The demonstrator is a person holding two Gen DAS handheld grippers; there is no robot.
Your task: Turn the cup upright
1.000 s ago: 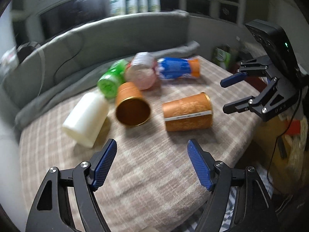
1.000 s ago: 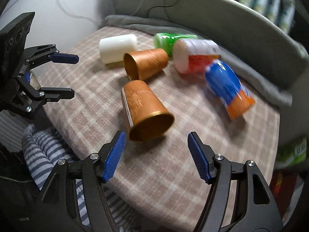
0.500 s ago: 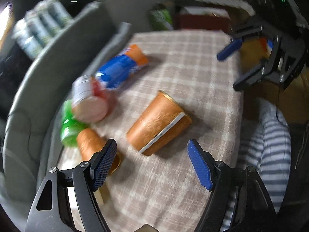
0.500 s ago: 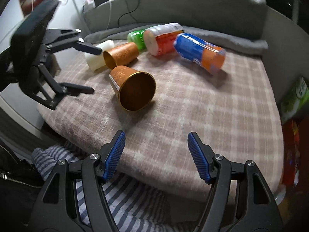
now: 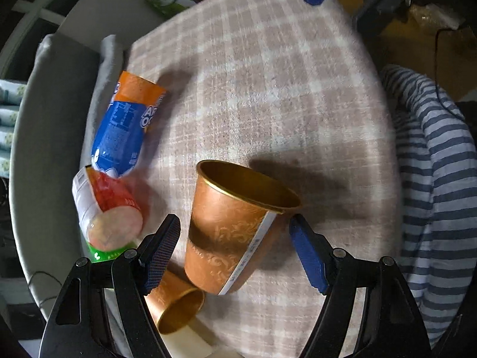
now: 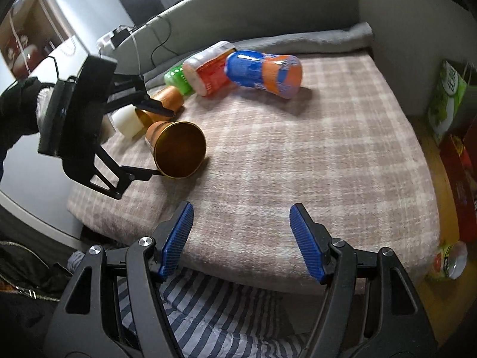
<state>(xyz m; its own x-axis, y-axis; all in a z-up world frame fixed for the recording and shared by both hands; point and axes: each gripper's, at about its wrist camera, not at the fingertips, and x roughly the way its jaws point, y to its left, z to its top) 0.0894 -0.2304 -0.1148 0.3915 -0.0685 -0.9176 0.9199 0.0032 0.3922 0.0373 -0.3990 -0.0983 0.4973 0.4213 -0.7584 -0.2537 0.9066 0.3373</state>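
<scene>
Jaws spread wide, the left gripper (image 5: 234, 253) straddles the toppled cup (image 5: 235, 226); likely light and crushable, best pinched gently mid-wall.

The cup (image 5: 235, 226) lies on its side on the blanket (image 5: 268, 104); the left tool (image 5: 235, 253) sits around it, one finger on each side, with gaps between fingers and cup; the open mouth of the cup points away from the left tool; a second cup (image 5: 176, 307) lies just beside it, under the left finger; a block (image 6: 128, 120) lies next to the second cup; three packs lie behind the cups in a row, touching each other: the small pack (image 6: 177, 79), the middle pack (image 6: 208, 73), and the long pack (image 6: 265, 73); the right tool (image 6: 241, 238) hangs over the near edge of the blanket, well apart from the cups; striped cloth (image 6: 220, 313) lies under it; a box (image 6: 447, 95) stands off the right side of the blanket.
</scene>
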